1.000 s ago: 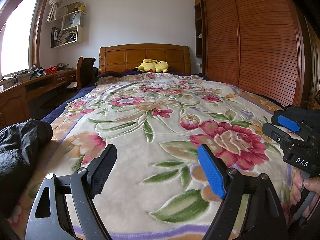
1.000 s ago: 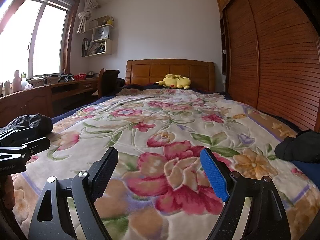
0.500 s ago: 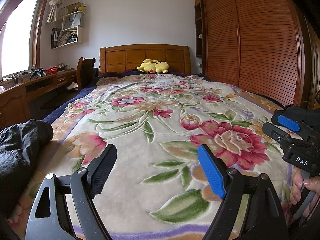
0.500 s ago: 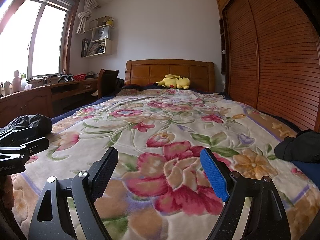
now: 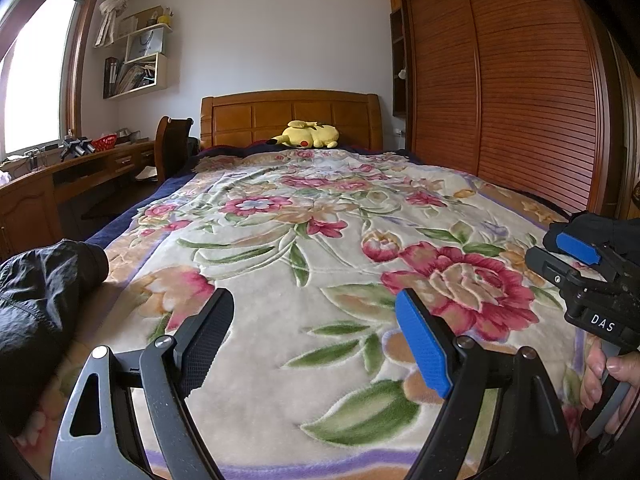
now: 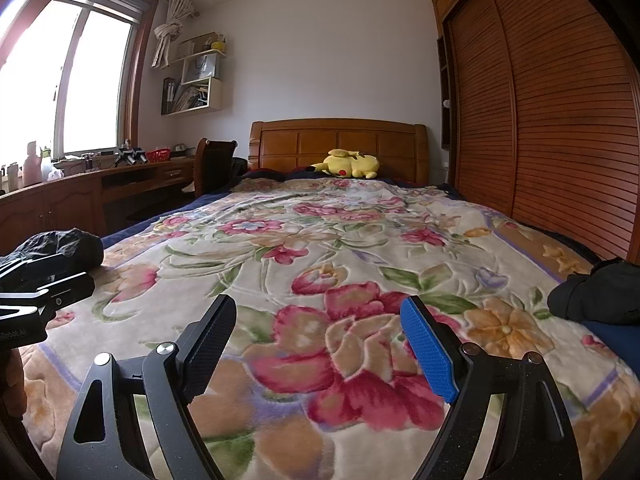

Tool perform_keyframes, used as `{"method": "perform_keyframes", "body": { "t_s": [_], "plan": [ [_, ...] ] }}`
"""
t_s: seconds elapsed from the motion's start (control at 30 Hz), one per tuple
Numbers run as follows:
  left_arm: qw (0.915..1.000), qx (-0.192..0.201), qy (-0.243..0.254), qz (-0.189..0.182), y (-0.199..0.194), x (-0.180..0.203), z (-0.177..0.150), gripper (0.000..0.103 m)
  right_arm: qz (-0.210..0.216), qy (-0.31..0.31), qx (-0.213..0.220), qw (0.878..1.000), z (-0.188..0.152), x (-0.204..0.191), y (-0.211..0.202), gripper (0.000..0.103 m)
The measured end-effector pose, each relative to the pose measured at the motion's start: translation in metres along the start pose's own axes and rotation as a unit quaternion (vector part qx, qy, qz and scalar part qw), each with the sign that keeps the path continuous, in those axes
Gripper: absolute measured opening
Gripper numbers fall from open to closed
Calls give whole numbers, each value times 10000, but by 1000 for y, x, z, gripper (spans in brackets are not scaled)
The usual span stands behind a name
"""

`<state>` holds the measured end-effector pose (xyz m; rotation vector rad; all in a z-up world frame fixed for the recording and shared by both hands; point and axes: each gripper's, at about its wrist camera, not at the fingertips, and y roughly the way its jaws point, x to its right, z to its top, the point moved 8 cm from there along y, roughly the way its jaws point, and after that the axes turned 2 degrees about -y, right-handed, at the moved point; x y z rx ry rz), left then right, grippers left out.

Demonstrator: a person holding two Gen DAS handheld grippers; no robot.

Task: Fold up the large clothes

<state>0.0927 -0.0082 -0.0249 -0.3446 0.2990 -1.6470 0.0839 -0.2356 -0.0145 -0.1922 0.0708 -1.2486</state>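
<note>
A crumpled black garment (image 5: 44, 292) lies at the bed's left edge; it also shows in the right wrist view (image 6: 60, 246). A second dark garment (image 6: 596, 296) lies at the bed's right edge, partly seen in the left wrist view (image 5: 600, 232) behind the right gripper. My left gripper (image 5: 316, 320) is open and empty above the floral blanket (image 5: 320, 232), right of the black garment. My right gripper (image 6: 318, 322) is open and empty above the blanket (image 6: 340, 248), left of the dark garment. Each gripper's body shows at the other view's edge.
A yellow plush toy (image 5: 308, 136) lies by the wooden headboard (image 5: 288, 114). A wooden desk (image 6: 80, 196) and chair (image 6: 212, 164) stand left of the bed. A slatted wardrobe (image 5: 500, 92) runs along the right side.
</note>
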Motion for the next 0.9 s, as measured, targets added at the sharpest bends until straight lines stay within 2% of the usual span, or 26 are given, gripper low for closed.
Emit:
{"method": "perform_keyframes", "body": {
  "t_s": [0.9],
  "plan": [
    [10000, 2, 1, -2, 0, -1, -1, 84, 7, 2, -9, 10000, 0, 2, 1, 86]
  ]
}}
